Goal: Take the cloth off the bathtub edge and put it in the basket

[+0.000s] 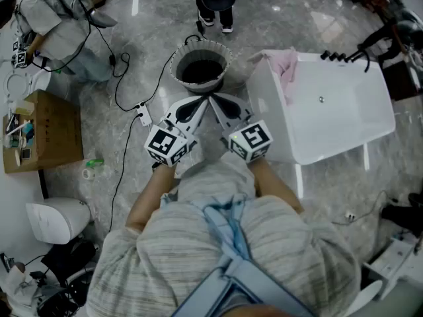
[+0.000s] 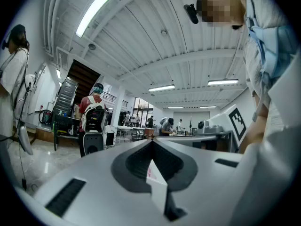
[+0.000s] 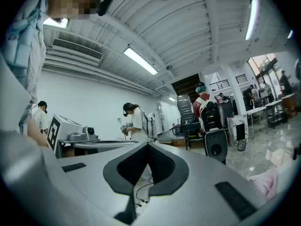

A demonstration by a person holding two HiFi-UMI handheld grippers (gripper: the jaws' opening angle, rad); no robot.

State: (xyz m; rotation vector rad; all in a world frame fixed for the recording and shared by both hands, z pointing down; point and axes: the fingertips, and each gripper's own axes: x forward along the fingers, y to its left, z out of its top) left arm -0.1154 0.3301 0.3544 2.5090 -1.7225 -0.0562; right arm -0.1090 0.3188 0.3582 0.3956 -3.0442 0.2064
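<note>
The job has not begun yet. The pink cloth (image 1: pixel 285 67) hangs over the edge of the white bathtub (image 1: pixel 268 117), at the corner nearest the basket (image 1: pixel 173 68). Nothing is touching it.

The basket sits on the floor just beside that end of the tub. It looks dark inside, and I see no cloth in it.

The person holds both tongs close to the body, side by side, with the tips pointing toward the basket. The left tongs (image 1: pixel 197 103) are closed tight with nothing in them. The right tongs (image 1: pixel 218 103) are closed tight too, and they also hold nothing. Both are well apart from the cloth.

So all 3 steps are left to do, I think: reach over to the tub edge, open and grab the cloth, then carry it to the basket and let it drop in. The right tongs are on the cloth's side.
</note>
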